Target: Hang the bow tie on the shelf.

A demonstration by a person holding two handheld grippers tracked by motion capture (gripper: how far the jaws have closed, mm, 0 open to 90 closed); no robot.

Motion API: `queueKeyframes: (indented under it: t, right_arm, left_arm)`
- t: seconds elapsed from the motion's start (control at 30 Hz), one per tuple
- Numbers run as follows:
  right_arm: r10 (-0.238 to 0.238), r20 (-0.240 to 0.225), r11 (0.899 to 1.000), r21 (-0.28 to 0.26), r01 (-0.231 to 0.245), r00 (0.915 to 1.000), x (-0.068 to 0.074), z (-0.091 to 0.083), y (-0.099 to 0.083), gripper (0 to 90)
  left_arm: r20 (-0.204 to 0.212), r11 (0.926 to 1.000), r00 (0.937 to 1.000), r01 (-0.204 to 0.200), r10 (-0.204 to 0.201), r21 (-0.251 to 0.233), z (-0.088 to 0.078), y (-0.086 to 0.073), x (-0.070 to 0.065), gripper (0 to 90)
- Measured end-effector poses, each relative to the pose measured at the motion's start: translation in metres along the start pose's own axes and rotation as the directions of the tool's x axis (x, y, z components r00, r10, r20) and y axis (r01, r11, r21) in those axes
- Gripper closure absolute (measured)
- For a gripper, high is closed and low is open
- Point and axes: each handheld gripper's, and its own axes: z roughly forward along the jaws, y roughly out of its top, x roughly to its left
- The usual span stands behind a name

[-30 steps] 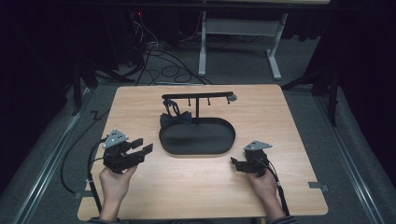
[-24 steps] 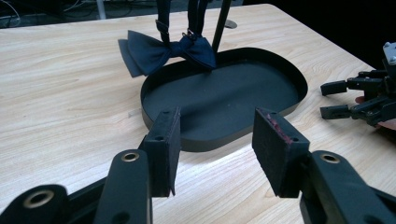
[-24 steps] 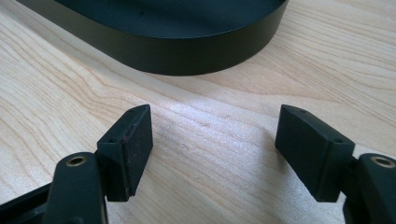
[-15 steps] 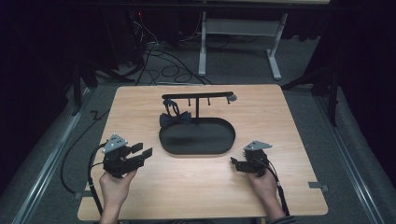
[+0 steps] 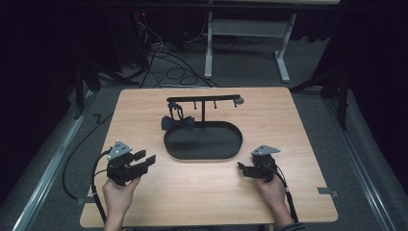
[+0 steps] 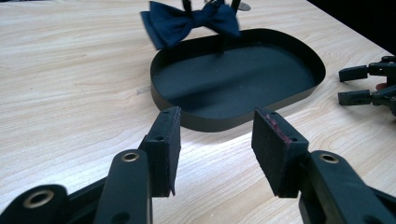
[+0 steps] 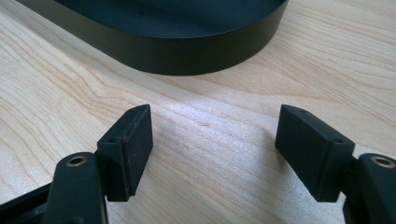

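Broadly, we have the wooden worktop under both tools, and ahead of both sets of jaws sits the black oval tray, its long axis running across from our left side to our right. Behind it rises a T-shaped stand, and a dark blue bow tie hangs from the stand's left end, touching or just over the tray's far left rim. From the left gripper the tie lies straight ahead and slightly left, beyond the tray; its jaws stand open and empty. The right gripper rests near the tray's right end, jaws also apart, holding nothing. We judge our left hand the nearer to the tie.
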Motion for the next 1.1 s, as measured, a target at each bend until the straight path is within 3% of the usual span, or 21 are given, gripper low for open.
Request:
queueKeyframes:
  t: [1.1]
  right_arm:
    - [0.000,0.000,1.000,-0.002,0.000,1.0000,0.000,0.000,0.000,29.0]
  left_arm:
    - [-0.026,0.9985,0.9983,0.053,-0.052,0.015,-0.004,-0.020,0.014,50.7]
